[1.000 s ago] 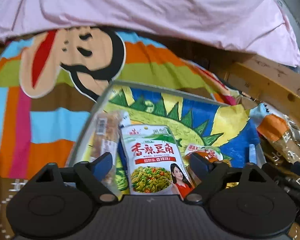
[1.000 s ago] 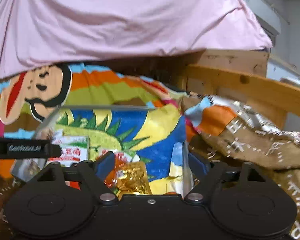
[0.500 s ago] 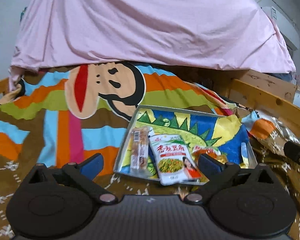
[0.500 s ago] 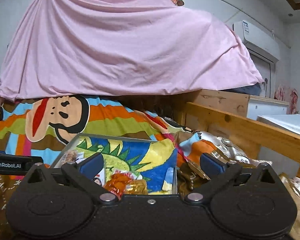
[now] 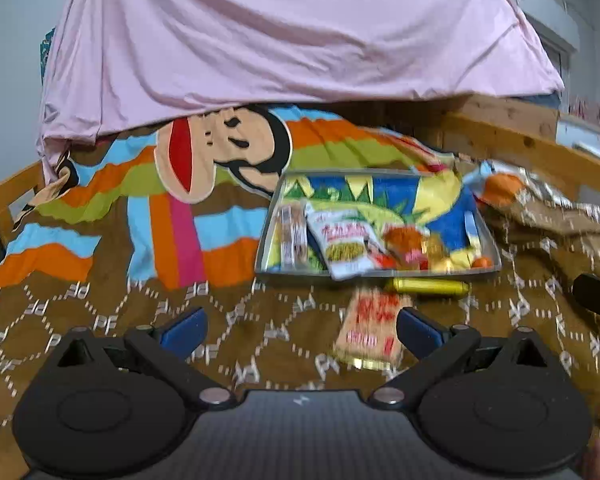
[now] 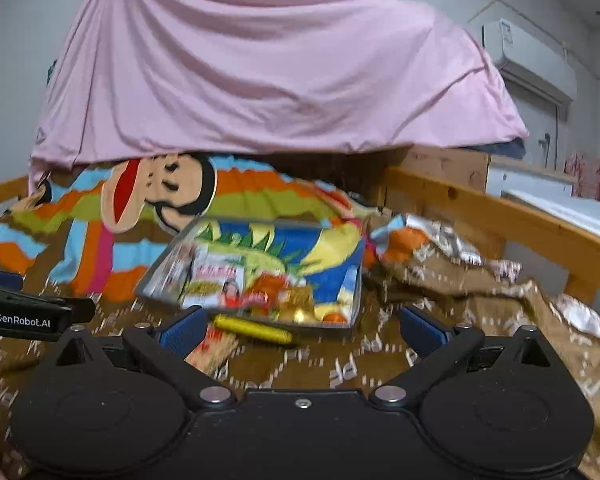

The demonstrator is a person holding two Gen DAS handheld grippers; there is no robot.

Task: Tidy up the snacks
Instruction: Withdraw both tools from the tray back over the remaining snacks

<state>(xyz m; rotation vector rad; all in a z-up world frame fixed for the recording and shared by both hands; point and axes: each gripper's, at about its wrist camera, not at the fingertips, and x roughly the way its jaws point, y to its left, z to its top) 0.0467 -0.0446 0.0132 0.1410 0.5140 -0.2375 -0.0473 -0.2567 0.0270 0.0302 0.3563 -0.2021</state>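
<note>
A metal tray (image 5: 274, 216) with a dinosaur-print liner lies on the bed and holds several snack packs, among them a white and green pouch (image 5: 348, 242) and a clear bar pack (image 5: 292, 232). It also shows in the right wrist view (image 6: 352, 300). A yellow tube snack (image 5: 430, 287) and a tan and red packet (image 5: 370, 328) lie on the blanket in front of the tray. My left gripper (image 5: 300, 328) is open and empty, just left of the packet. My right gripper (image 6: 300, 330) is open and empty, near the yellow tube (image 6: 252, 330).
A brown patterned blanket (image 5: 160, 312) and a striped monkey blanket (image 5: 220, 152) cover the bed. A pink sheet (image 5: 284, 28) hangs behind. A wooden bed rail (image 6: 500, 216) runs along the right. A crumpled foil bag (image 6: 440, 244) lies right of the tray.
Both grippers have pulled back and away from the tray, so it looks smaller and farther. The yellow tube and tan packet in front of the tray have come into view.
</note>
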